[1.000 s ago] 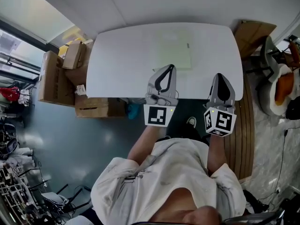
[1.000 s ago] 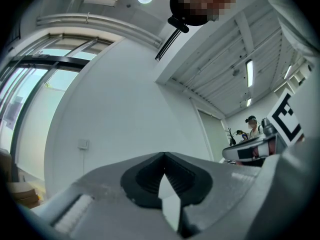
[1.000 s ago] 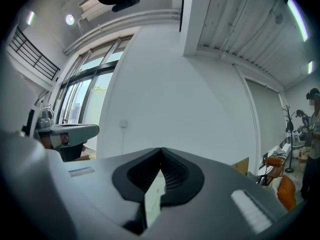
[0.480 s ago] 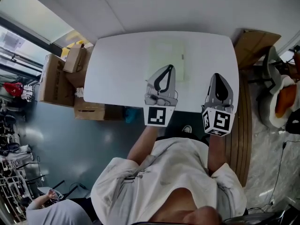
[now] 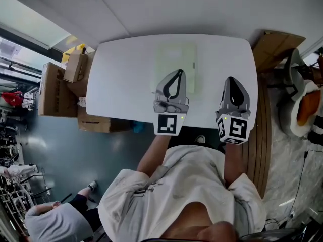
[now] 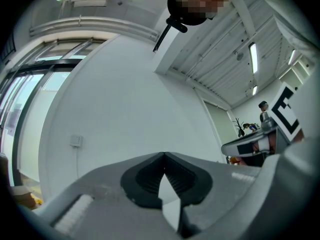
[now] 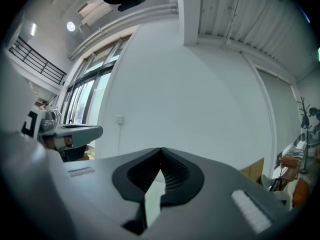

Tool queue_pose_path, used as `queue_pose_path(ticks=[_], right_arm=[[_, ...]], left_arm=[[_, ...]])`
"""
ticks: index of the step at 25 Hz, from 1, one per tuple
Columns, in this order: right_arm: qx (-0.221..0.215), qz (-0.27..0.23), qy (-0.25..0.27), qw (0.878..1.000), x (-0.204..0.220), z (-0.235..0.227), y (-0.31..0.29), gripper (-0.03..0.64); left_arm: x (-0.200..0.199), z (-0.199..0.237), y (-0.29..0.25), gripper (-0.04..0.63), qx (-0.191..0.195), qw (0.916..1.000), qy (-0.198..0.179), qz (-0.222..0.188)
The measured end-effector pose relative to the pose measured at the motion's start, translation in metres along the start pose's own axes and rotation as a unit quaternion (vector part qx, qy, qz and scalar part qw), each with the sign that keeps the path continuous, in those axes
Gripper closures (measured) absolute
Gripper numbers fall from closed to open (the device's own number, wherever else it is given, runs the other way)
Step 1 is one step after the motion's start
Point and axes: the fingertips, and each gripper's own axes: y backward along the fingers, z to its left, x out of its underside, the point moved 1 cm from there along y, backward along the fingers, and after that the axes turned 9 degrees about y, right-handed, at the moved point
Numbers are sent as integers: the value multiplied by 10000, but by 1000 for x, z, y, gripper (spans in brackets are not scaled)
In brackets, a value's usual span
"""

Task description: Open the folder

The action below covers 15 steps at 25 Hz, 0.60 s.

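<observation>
Two hand-held grippers had their jaws pressed together, gripping nothing. The left gripper [image 5: 177,73] overlapped the near edge of a pale green folder [image 5: 174,58], which lay flat and closed at the far middle of a white table [image 5: 121,79]; contact could not be told. The right gripper [image 5: 231,80] hung over bare tabletop right of the folder. Each bore a marker cube [image 5: 168,124] patterned in black-and-white squares. Cardboard boxes [image 5: 53,87] crowded the table's left edge, and bare surface flanked the folder.
</observation>
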Motion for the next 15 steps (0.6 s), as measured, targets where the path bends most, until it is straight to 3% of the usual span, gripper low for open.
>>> queue_pose_path(ticks=[4, 7, 15], right_arm=[[-60, 144, -48, 9999, 13, 9, -27, 615], [-154, 274, -32, 9995, 23, 16, -41, 616], [-349, 477, -53, 9982, 45, 30, -65, 615]], left_arm=[[17, 18, -15, 595, 118, 9995, -260, 125], [29, 25, -20, 594, 77, 9997, -104, 221], [56, 35, -26, 594, 51, 9988, -205, 441]])
